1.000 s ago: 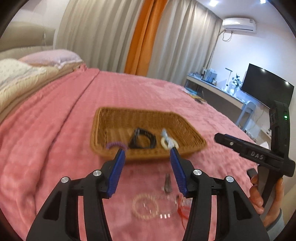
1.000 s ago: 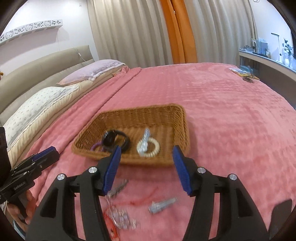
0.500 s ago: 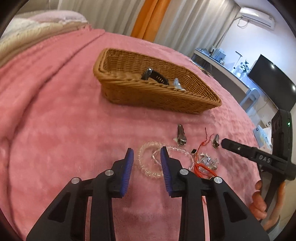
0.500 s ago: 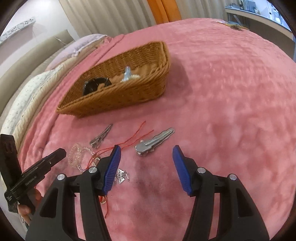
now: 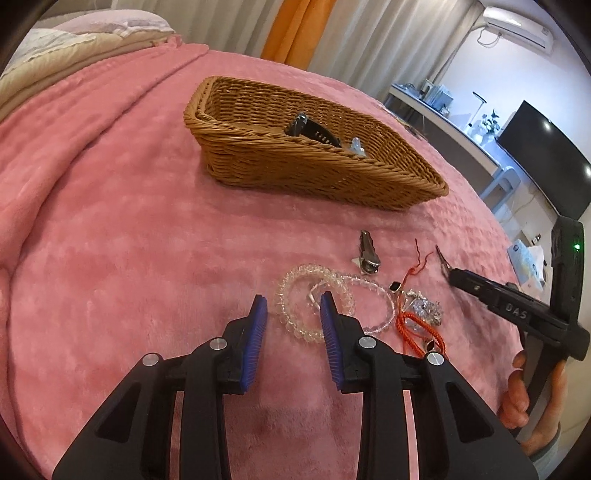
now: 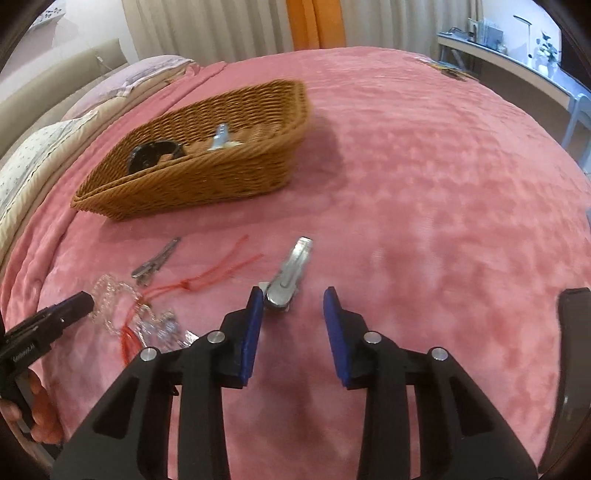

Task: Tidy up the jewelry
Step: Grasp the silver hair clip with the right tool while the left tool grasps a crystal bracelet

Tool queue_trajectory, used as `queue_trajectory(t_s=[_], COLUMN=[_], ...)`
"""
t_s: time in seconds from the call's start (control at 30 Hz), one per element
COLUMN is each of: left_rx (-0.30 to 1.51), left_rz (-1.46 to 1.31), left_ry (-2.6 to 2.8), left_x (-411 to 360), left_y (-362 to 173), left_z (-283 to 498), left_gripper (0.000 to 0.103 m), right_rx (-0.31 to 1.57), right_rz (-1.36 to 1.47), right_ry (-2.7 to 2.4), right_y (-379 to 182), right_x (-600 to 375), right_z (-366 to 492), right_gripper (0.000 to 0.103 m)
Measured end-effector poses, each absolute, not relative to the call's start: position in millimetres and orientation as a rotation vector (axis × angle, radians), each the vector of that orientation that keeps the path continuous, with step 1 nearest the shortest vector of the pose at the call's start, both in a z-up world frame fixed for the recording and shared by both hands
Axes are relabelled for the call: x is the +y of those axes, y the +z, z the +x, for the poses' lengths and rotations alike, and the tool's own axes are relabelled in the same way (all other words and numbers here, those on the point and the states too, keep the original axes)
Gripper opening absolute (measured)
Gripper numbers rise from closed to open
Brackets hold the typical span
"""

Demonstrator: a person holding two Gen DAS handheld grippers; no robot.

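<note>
A wicker basket (image 5: 295, 162) on the pink bedspread holds a black band (image 5: 314, 131) and a pale clip. In front of it lie clear bead bracelets (image 5: 295, 295), a small metal clip (image 5: 367, 253), a red cord (image 5: 410, 325) and sparkly pieces. My left gripper (image 5: 293, 314) is open, its fingers straddling the near edge of a clear bracelet. My right gripper (image 6: 293, 306) is open, just short of a silver hair clip (image 6: 290, 273), which lies close to its left finger. The basket (image 6: 207, 173) also shows in the right wrist view.
Pillows (image 5: 92, 33) lie at the bed's far left. A desk with a monitor (image 5: 546, 158) stands past the bed's right edge. The other hand-held gripper (image 5: 517, 314) shows at the right of the left wrist view.
Both grippers have dropped from basket height toward the loose jewelry. The left gripper opened a little and moved onto the clear bracelet; the right moved up to the silver hair clip.
</note>
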State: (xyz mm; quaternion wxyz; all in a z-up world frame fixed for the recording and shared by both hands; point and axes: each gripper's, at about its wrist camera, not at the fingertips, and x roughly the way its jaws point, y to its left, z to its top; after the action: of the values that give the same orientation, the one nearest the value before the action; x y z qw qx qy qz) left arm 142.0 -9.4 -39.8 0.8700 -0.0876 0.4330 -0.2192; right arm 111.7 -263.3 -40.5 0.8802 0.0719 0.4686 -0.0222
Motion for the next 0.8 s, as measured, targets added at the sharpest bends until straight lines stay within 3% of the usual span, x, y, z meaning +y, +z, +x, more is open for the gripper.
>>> queue_trajectory(t_s=[0.27, 0.4, 0.6, 0.63, 0.7, 0.73, 0.8], left_rx=[0.919, 0.928, 0.93, 0.927, 0.92, 0.922, 0.922], left_rz=[-0.202, -0.229, -0.175, -0.155, -0.129, -0.118, -0.109], left_ry=[-0.469, -0.477, -0.449, -0.437, -0.423, -0.414, -0.407], left_x=[-8, -4, -14, -17, -21, -23, -24], left_y=[-42, -45, -47, -47, -46, -46, -46], left_z=[144, 146, 148, 147, 146, 145, 145], left_gripper=[0.028, 0.028, 0.028, 0.027, 0.021, 0.01, 0.008], right_rx=[0.957, 0.969, 0.993, 0.989, 0.984, 0.978, 0.966], right_rz=[0.138, 0.12, 0.072, 0.054, 0.019, -0.003, -0.032], right_ry=[-0.01, -0.026, -0.059, -0.062, -0.045, -0.044, -0.039], right_y=[-32, -37, -49, -49, -50, -50, -49], right_x=[-261, -252, -245, -243, -235, -231, -225], right_z=[105, 118, 130, 129, 129, 128, 125], right_gripper=[0.031, 0.04, 0.04, 0.039, 0.023, 0.021, 0.021])
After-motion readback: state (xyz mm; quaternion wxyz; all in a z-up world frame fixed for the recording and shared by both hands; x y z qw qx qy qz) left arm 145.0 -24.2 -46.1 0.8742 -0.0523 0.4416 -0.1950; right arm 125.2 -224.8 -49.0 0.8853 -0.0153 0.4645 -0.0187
